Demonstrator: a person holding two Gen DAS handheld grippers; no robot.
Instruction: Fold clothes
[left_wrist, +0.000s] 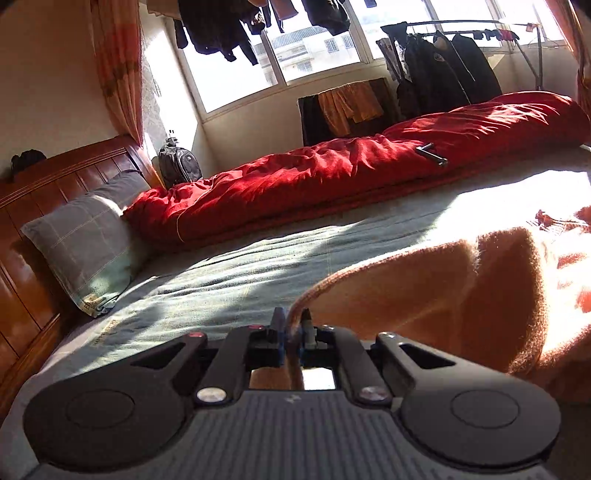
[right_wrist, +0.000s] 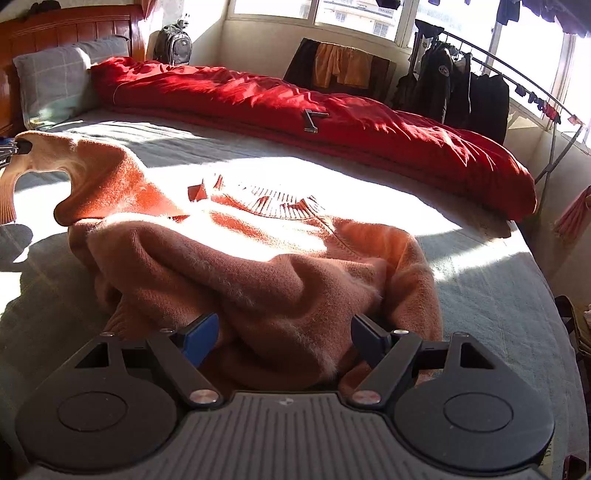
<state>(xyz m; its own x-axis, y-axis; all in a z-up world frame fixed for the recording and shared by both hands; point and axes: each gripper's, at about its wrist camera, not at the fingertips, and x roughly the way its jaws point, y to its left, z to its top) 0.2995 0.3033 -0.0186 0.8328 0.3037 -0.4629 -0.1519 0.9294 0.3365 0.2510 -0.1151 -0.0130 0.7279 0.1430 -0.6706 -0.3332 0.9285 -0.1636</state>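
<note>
An orange knitted sweater (right_wrist: 258, 258) lies bunched on the grey-green bedsheet (right_wrist: 498, 280), collar toward the far side. My left gripper (left_wrist: 293, 325) is shut on the edge of its sleeve (left_wrist: 424, 280), which hangs lifted off the bed. In the right wrist view that gripper's tip (right_wrist: 16, 147) shows at the far left with the sleeve (right_wrist: 85, 173) stretched up to it. My right gripper (right_wrist: 284, 332) stands open low over the near hem. A thick fold of the sweater fills the gap between its fingers (right_wrist: 201, 332).
A red duvet (right_wrist: 295, 110) is rolled along the far side of the bed with a small metal T-shaped piece (right_wrist: 312, 120) on it. A grey pillow (left_wrist: 85, 243) leans on the wooden headboard (left_wrist: 44, 177). Beyond are a backpack (left_wrist: 179, 166), a clothes rack (right_wrist: 461, 92) and windows.
</note>
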